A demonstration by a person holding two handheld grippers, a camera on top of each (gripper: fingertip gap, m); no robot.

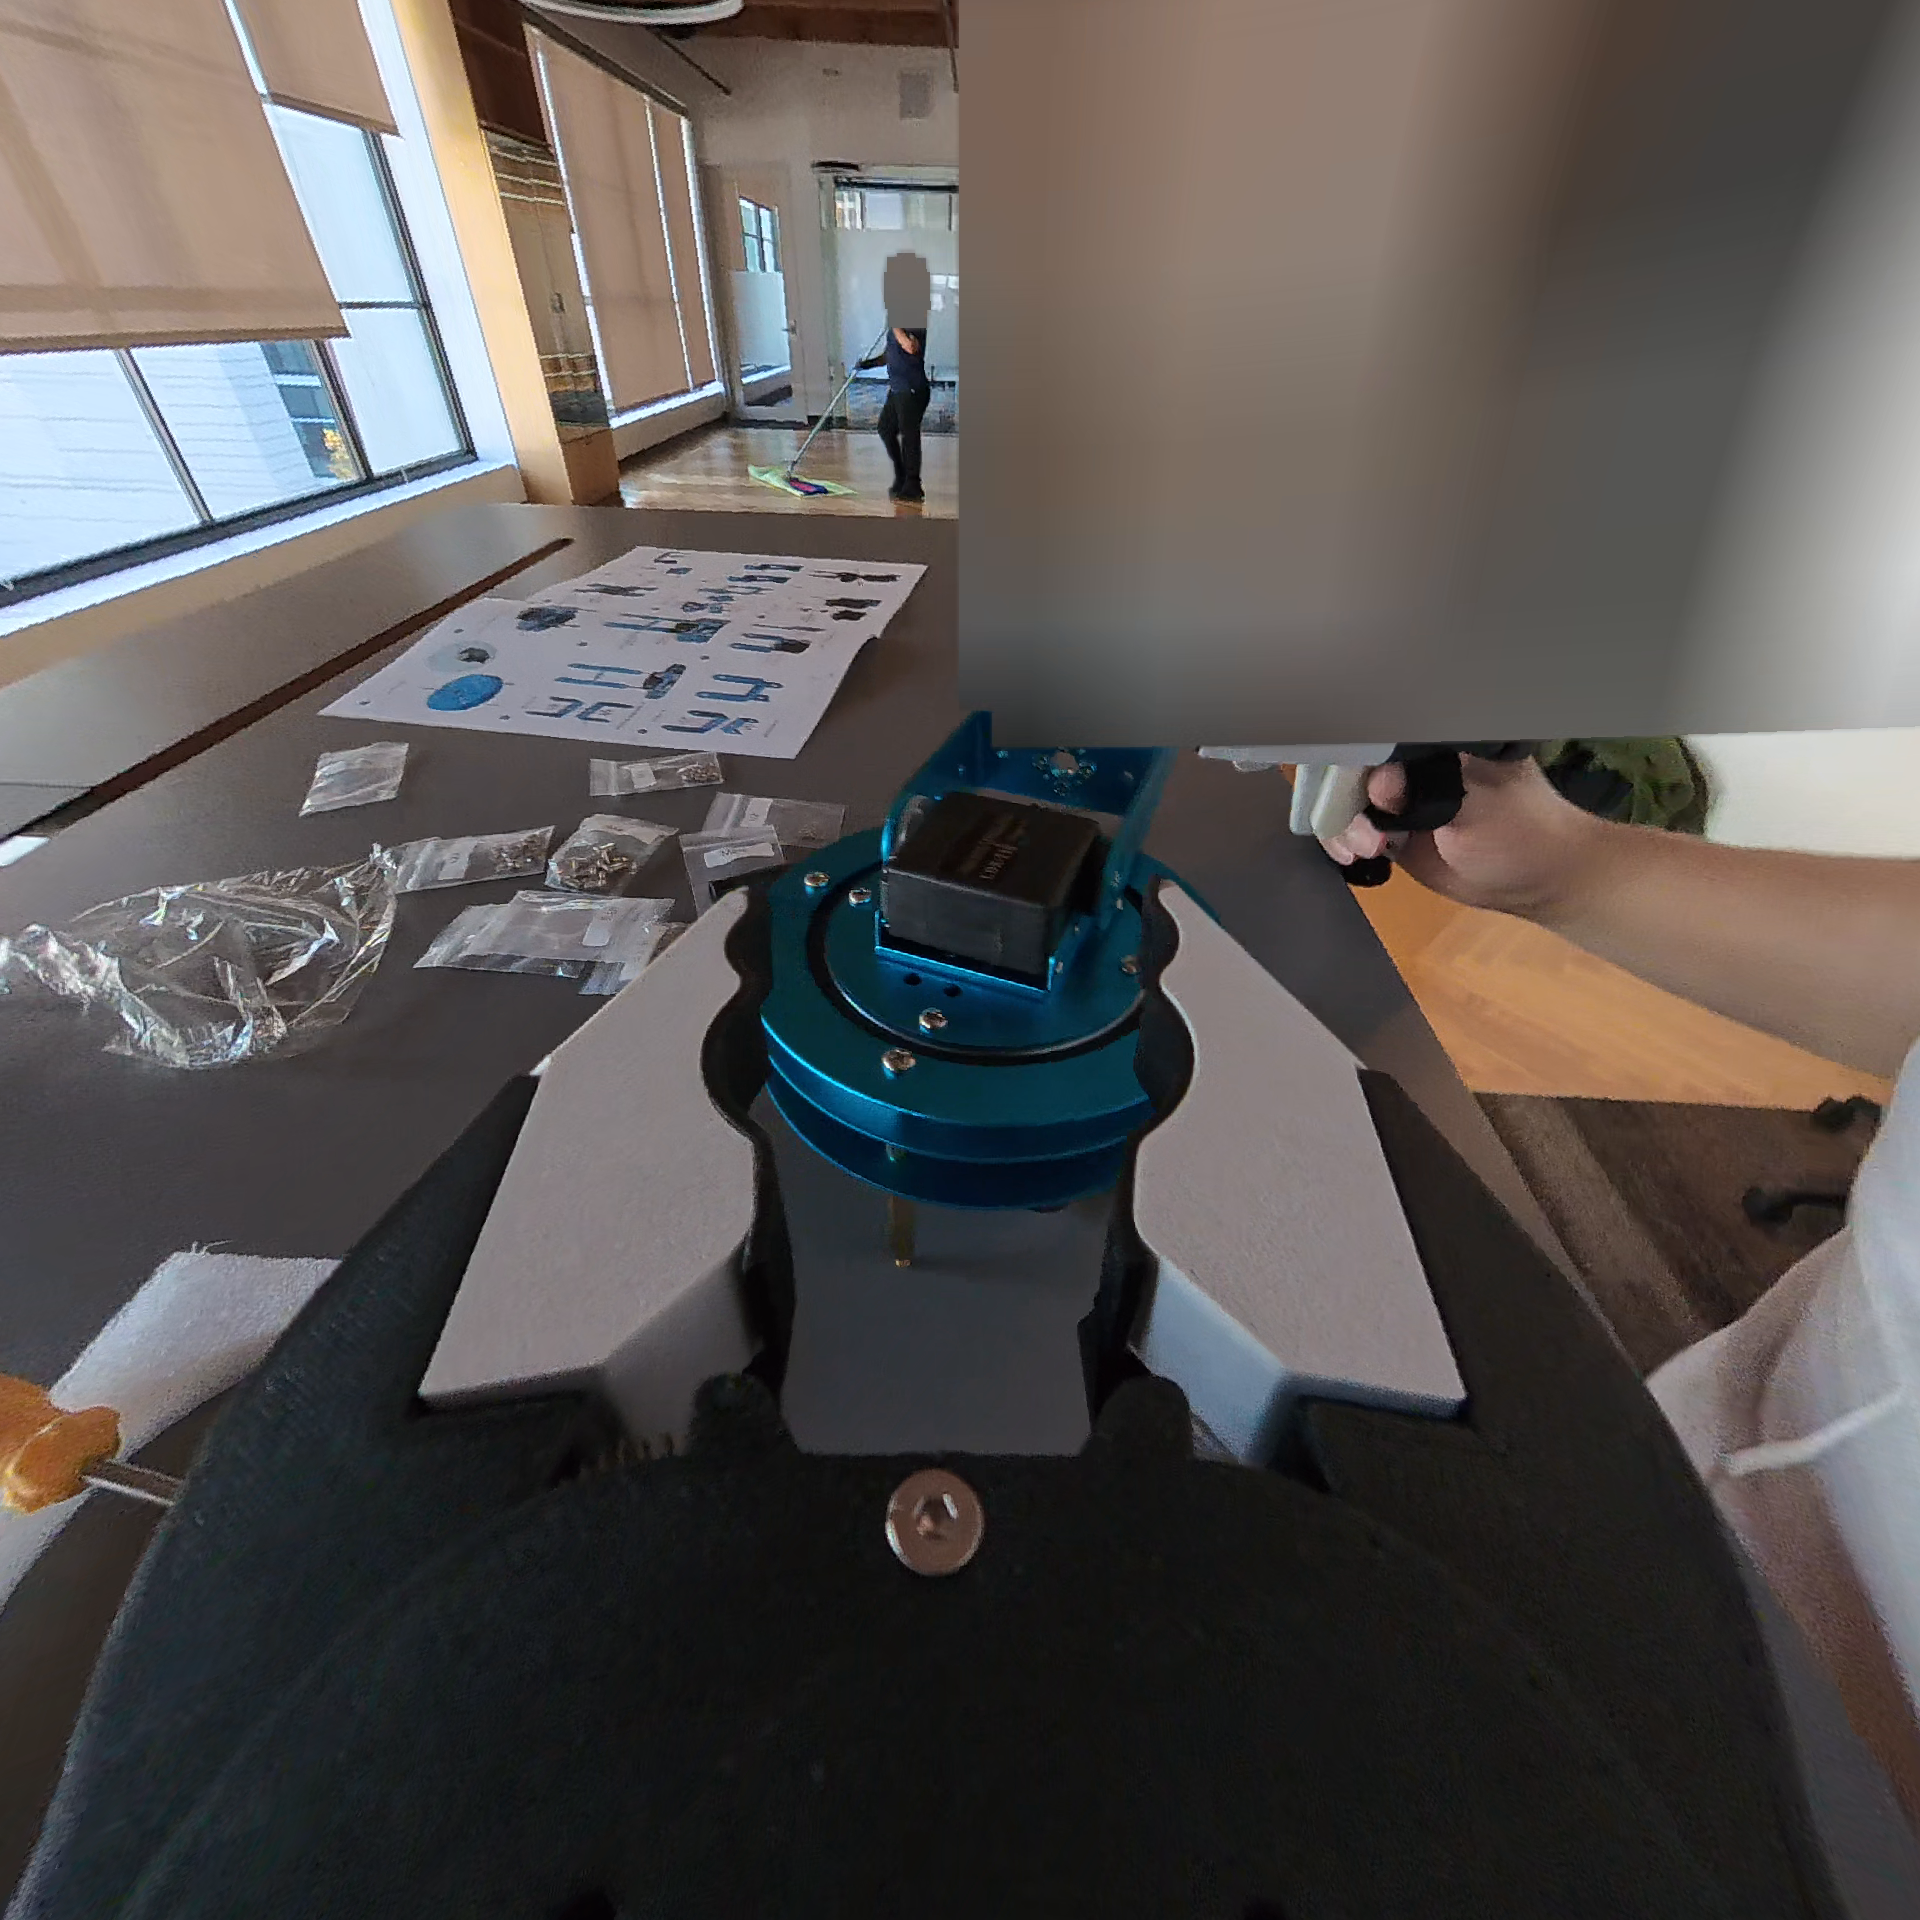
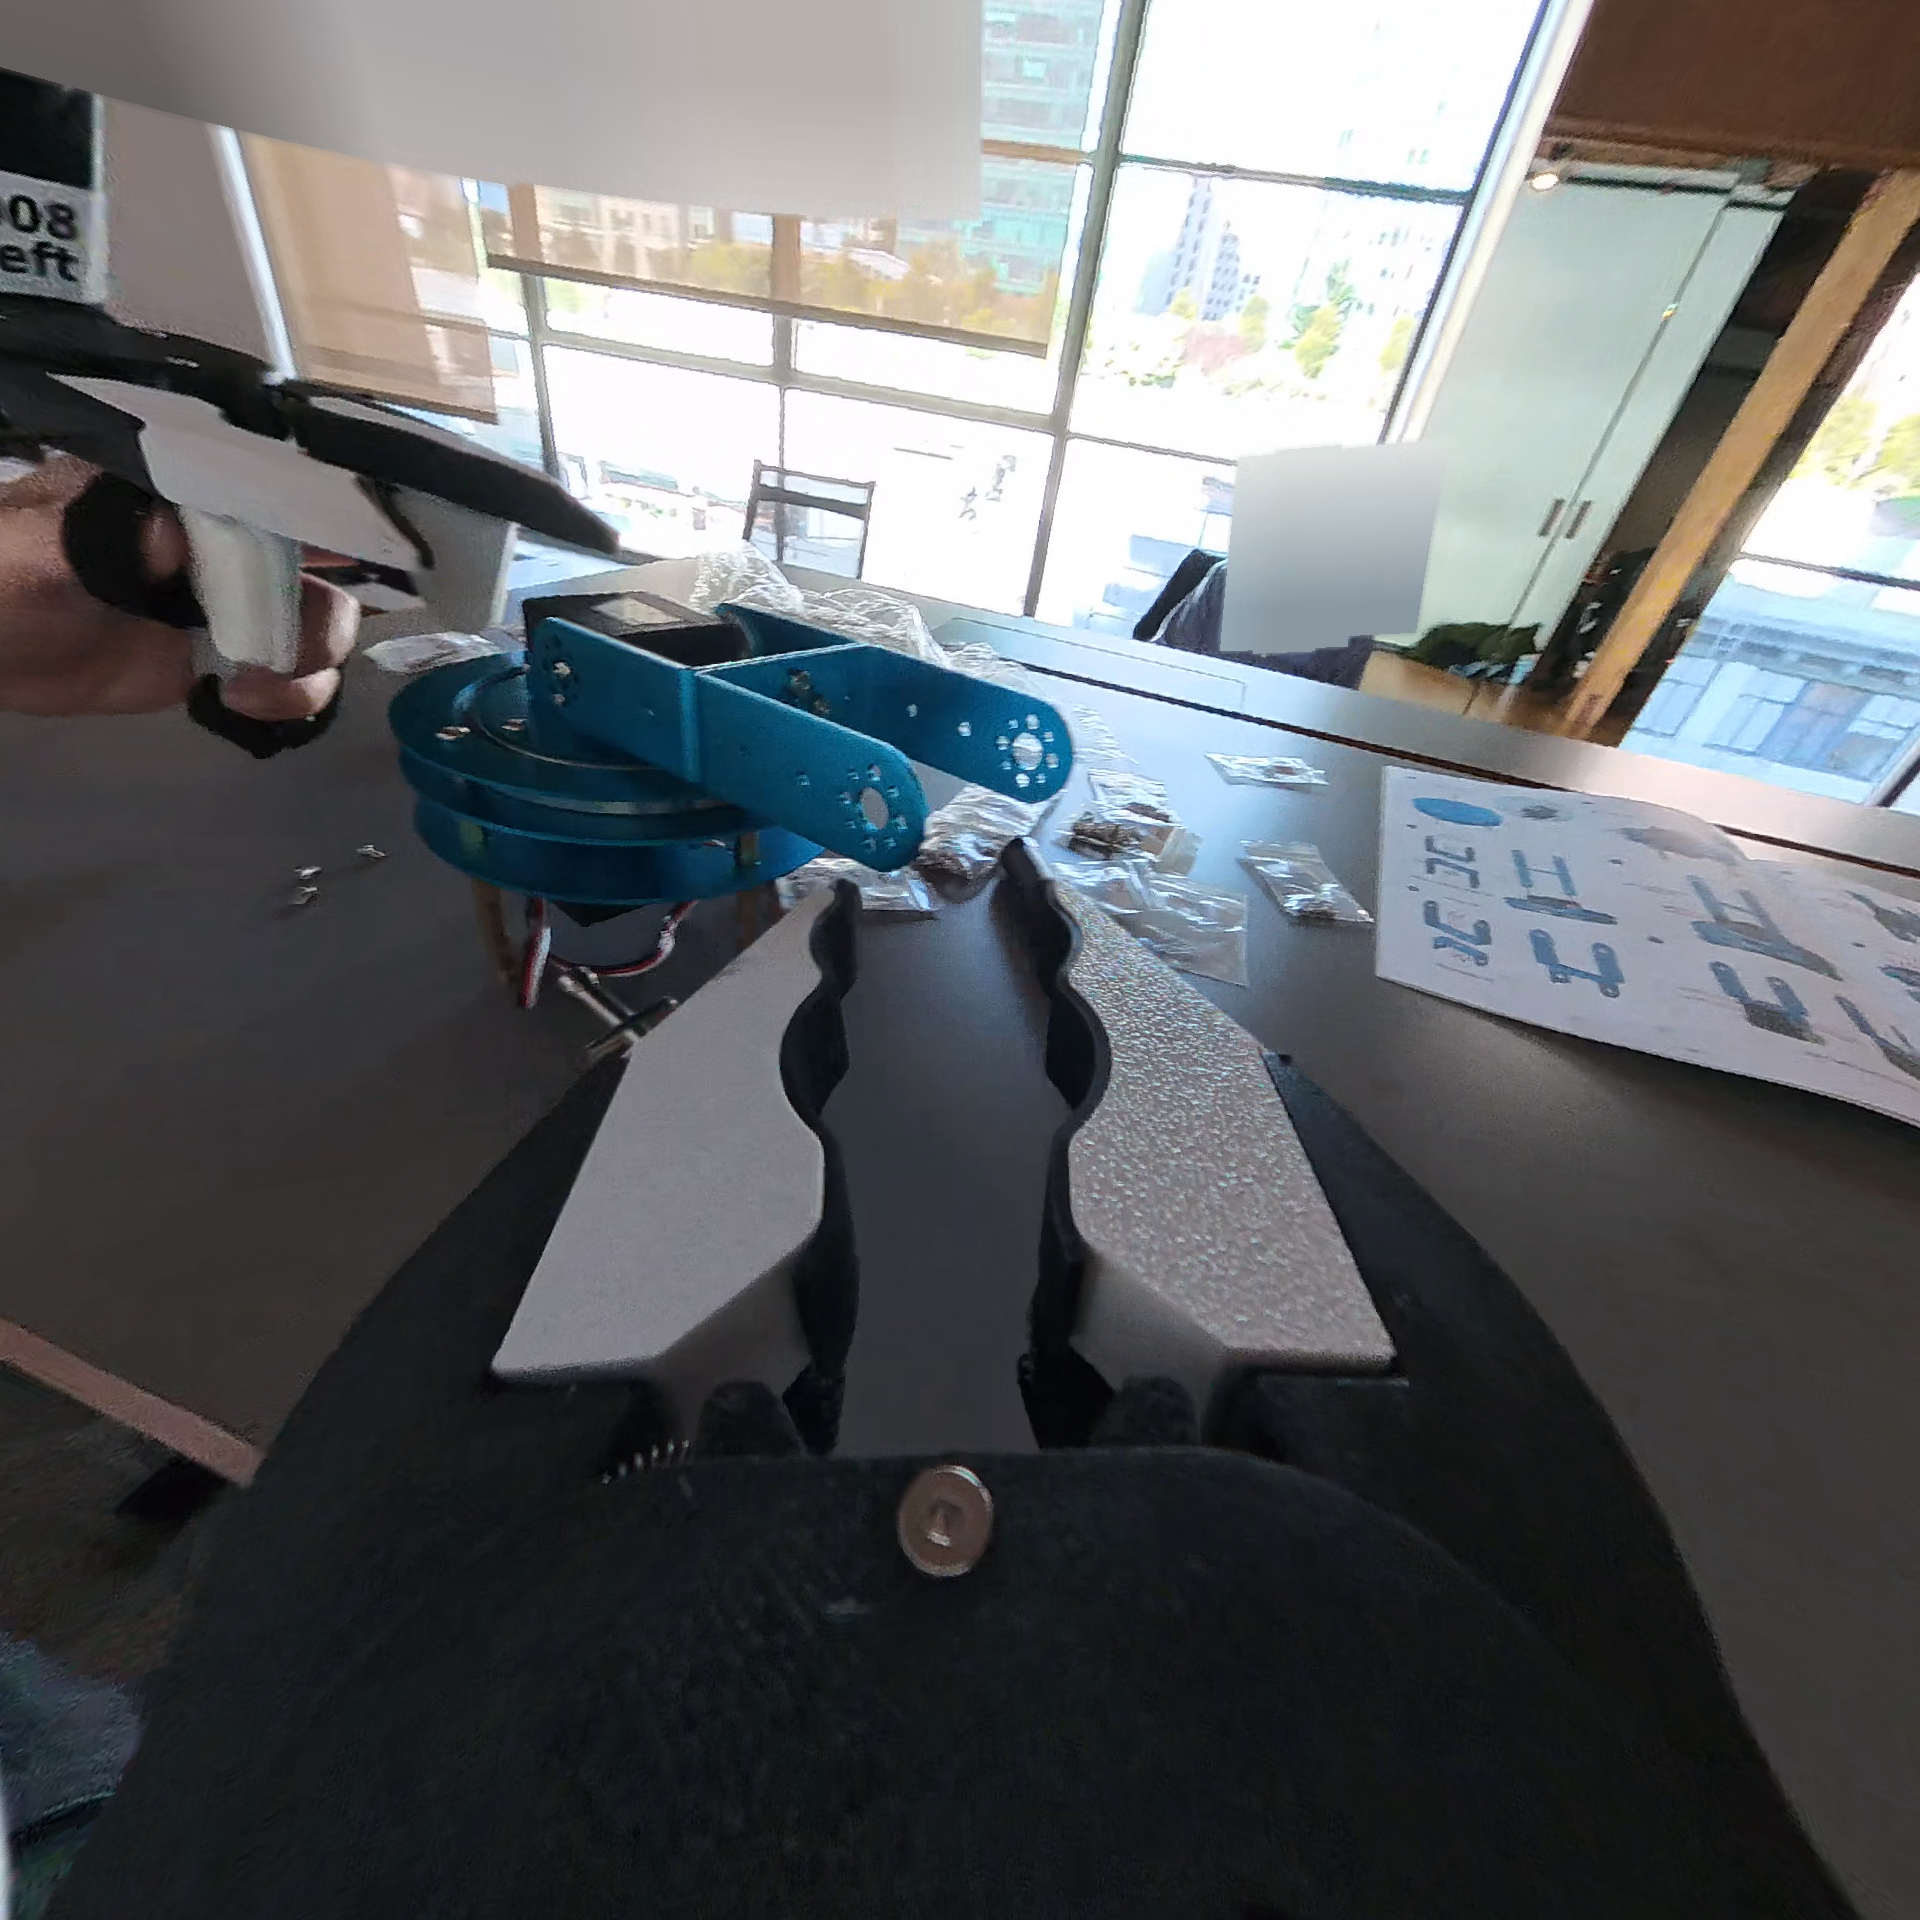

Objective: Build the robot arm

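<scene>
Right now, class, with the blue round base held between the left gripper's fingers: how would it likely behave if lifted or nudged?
The blue round base looks like rigid metal, so probably stiff and fairly heavy. Its black servo block and long blue bracket sit high and jut sideways, so it may tip. The left gripper spans smooth disc edges, which might slip.

The right gripper (image 2: pixel 925 883) hung above the dark table (image 2: pixel 260 1039) with a gap between its fingers, holding nothing. Just beyond its tips stood a blue metal turntable (image 2: pixel 582 800) with a forked blue bracket (image 2: pixel 810 727) reaching toward them. Small bags of screws (image 2: pixel 1174 894) lay to the right, a printed sheet (image 2: pixel 1662 935) farther right. The left gripper (image 2: pixel 343 468) hovered at far left
</scene>
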